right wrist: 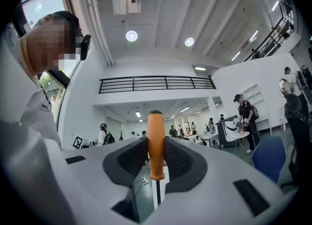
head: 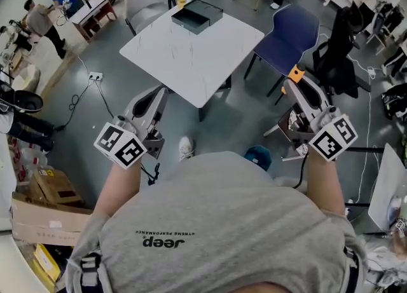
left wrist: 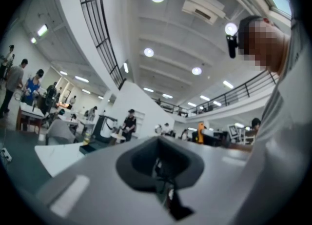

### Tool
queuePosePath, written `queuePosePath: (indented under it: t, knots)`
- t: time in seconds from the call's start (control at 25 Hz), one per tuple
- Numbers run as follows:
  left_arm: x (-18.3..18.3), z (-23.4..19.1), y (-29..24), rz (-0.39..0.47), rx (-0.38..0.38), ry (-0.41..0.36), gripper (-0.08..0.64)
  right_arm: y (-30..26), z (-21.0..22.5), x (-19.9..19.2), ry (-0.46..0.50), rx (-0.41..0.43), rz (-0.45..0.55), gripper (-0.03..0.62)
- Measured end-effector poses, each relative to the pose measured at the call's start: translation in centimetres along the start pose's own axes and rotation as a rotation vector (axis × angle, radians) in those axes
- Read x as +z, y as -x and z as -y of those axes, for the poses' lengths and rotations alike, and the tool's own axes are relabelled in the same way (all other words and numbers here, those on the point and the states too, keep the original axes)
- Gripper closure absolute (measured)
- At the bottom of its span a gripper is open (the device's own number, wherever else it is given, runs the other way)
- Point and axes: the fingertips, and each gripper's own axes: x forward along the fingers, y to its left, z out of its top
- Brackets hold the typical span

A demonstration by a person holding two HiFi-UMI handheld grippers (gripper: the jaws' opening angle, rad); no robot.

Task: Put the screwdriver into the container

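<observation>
Right hand-held gripper (head: 294,87): clamped on the orange plastic handle of the screwdriver (right wrist: 156,141). I carried it handle uppermost, with the thin metal shaft hanging below the pads, a hold I judged fit for lowering it tip-first. Left hand-held gripper (head: 158,98): jaws drawn together on nothing, and I took it for a spare kept out of the way. The shallow dark grey rectangular container (head: 213,13) sat open at the far edge of the white square table (head: 191,63), well apart from both grippers, so the screwdriver had yet to reach it. The table's near corner pointed toward me, and bare tabletop lay between that corner and the container, which left open room for the approach. A blue chair (head: 289,34) stood at the table's right side and a grey chair (head: 143,2) at its far left. I judged both worth skirting.
</observation>
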Motion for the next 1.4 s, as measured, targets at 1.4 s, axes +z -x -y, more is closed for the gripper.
queuePosePath:
  t: [1.4]
  knots:
    - [3.0, -34.4, -22.5, -0.041, -0.029, 0.045, 0.558, -35.1, 18.9, -0.6, -0.051, 0.022, -0.004, 0.492]
